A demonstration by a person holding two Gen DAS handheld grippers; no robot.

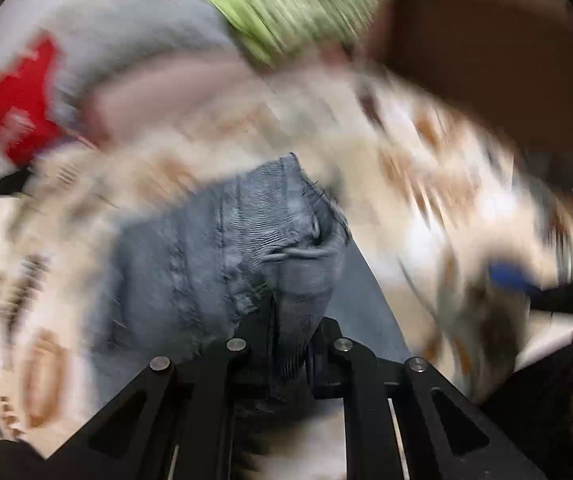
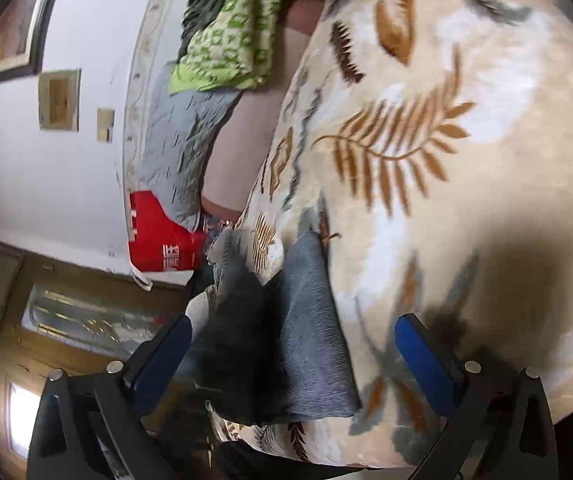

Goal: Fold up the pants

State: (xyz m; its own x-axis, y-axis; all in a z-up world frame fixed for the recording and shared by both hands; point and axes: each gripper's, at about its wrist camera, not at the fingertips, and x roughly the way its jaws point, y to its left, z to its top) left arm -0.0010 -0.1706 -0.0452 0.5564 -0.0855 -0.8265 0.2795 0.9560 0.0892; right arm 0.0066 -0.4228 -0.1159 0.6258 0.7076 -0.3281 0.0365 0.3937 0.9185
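Pants (image 1: 246,240) in grey ribbed cloth lie on a bed covered by a cream blanket (image 2: 466,160) printed with brown fern leaves. We hold a two-finger tool in each hand.

From the left wrist view, our left gripper (image 1: 290,344) has its black fingers pressed together on a bunched ridge of the grey cloth, which rises between them and spreads out ahead over the blanket. Everything around it is smeared by motion blur, while the cloth in the grip stays sharp, so we judge that the tool and the fabric are travelling together (most likely carrying one part of the pants across for a fold).

From the right wrist view, our right gripper (image 2: 290,348) is spread wide, its blue pads (image 2: 426,356) standing well apart on either side of a grey section of the pants. That section drapes over the edge of the bed, half in shadow. The pads do not appear to touch the cloth; we judge the gripper is either lining up to take hold or leaving this end free while the other hand works.

Beyond the blanket, near a white wall (image 2: 78,184), we see a green patterned quilt (image 2: 230,40), a grey quilted pillow (image 2: 174,152) and a red bag (image 2: 158,240) with white lettering.

The pants look crumpled, not squared, so we judge the fold is at an early stage.
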